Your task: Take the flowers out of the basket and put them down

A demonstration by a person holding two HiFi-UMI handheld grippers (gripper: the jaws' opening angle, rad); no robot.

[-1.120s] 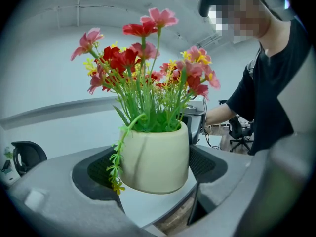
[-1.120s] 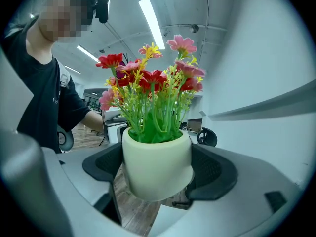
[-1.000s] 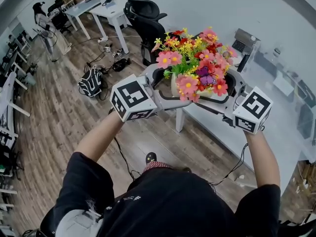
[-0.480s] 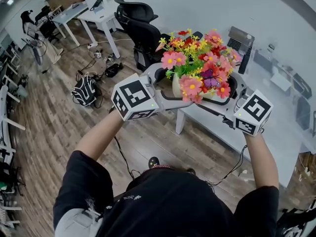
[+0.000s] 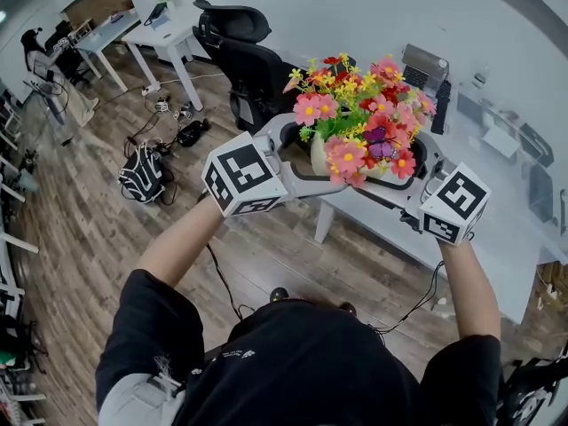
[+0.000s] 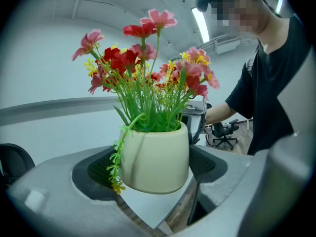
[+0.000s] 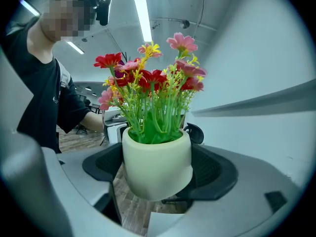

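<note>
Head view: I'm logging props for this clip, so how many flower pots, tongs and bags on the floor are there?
Flower pot: 1
Tongs: 2, the left tongs and the right tongs
Bag: 1
Total: 4

The flower pot (image 6: 155,159) plugs both my jaws, no gap; white table (image 5: 506,264) lies open underneath, black chair (image 5: 253,74) stands beyond, floor (image 5: 98,220) wide left.
</note>
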